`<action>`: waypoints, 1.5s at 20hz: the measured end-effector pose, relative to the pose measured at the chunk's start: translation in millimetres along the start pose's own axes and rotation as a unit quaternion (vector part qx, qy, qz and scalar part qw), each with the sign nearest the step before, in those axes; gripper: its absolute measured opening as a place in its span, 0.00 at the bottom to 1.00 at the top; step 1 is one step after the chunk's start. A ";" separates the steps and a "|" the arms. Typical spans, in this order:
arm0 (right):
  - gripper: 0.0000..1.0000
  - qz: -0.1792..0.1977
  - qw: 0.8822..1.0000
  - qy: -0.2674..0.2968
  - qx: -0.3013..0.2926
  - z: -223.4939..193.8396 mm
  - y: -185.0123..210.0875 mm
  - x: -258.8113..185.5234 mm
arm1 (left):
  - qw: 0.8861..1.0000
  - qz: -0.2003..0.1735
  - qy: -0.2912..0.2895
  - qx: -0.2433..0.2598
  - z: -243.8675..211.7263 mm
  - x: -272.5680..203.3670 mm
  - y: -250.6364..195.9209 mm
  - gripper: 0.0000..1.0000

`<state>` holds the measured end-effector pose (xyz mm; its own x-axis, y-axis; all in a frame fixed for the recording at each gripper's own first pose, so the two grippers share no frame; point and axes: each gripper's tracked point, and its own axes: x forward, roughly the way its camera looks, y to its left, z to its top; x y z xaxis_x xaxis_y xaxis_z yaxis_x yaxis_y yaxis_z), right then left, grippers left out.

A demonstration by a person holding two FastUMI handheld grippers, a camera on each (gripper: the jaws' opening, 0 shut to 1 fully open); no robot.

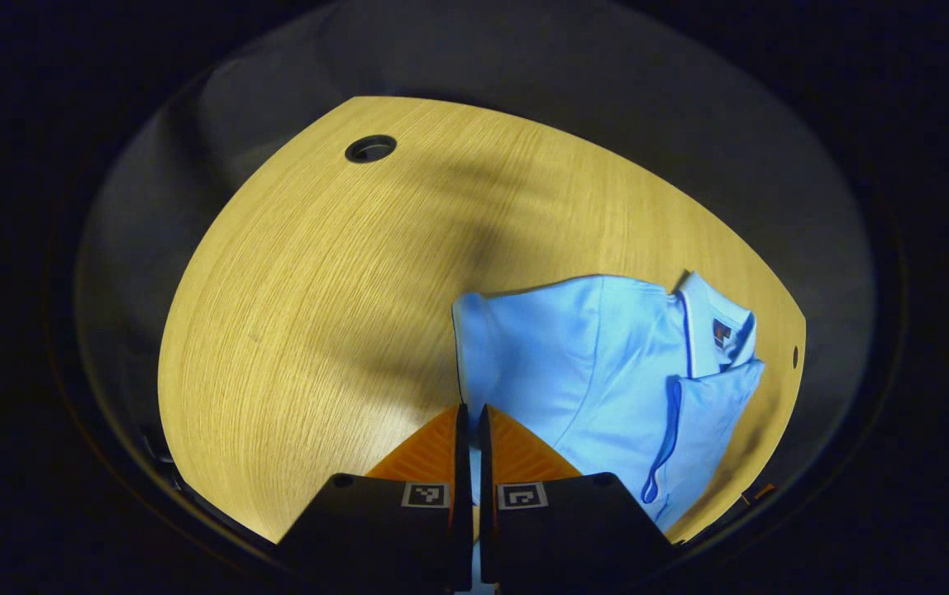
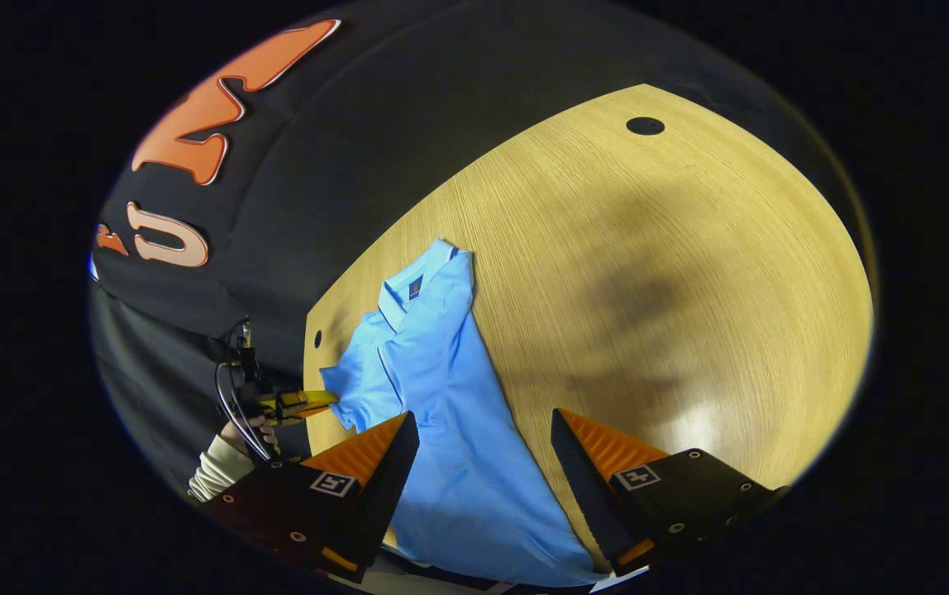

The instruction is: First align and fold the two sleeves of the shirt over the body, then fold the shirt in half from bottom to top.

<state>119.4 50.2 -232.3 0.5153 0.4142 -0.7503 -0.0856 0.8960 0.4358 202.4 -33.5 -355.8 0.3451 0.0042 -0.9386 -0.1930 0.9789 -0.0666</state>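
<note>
While one sleeve is already laid over its body, the shirt [image 1: 607,372] is seen spread flat on the table [image 1: 317,289], collar [image 1: 714,326] at the far end and hem toward the near edge. In the left gripper view the garment is placed at the right side of the tabletop, close to the table's right edge, with the folded sleeve [image 1: 702,421] resting on the chest just below the collar. The left gripper [image 1: 471,413] is held with its fingers drawn almost together, only a thin slit left between them, and a sliver of the shirt's fabric is pinched in that slit at the garment's near left edge. In the right gripper view the shirt [image 2: 450,430] is shown running from the far collar [image 2: 417,281] down between the two fingers of the right gripper [image 2: 483,450], which is held wide apart above the lower body of the garment with nothing gripped. Farther off in that view, the other gripper [image 2: 309,402] is met at the shirt's left sleeve edge, carried by a hand [image 2: 251,430] in a pale sleeve [image 2: 214,471]. A round hole [image 1: 370,149] is cut in the table's far corner. Shadows are cast across the bare wood.
</note>
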 end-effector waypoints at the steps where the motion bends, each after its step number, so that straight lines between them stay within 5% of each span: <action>1: 0.98 0.000 1.000 -0.002 0.000 -1.1 0.6 -2.5 | 1.000 -0.005 -0.007 0.011 3.3 -8.2 -6.2 0.07; 14: 0.98 -0.005 0.999 -0.032 0.032 -12.8 -36.8 -48.8 | 0.987 -0.125 -0.016 0.104 -16.2 -71.6 -155.2 0.07; 24: 0.97 -0.032 0.995 -0.048 0.086 -24.3 -97.1 -75.6 | 0.976 -0.131 0.033 0.169 -62.0 -38.0 -244.5 0.08; 30: 0.98 -0.041 0.995 -0.034 0.080 -31.7 -102.6 -70.2 | 0.972 -0.162 0.052 0.163 -87.1 -29.3 -270.8 0.11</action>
<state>65.0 -65.7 -240.1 0.5724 0.3240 -0.7532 0.0928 0.8871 0.4521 164.5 -316.5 -339.8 0.2415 -0.3193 -0.9164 0.2170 0.9382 -0.2697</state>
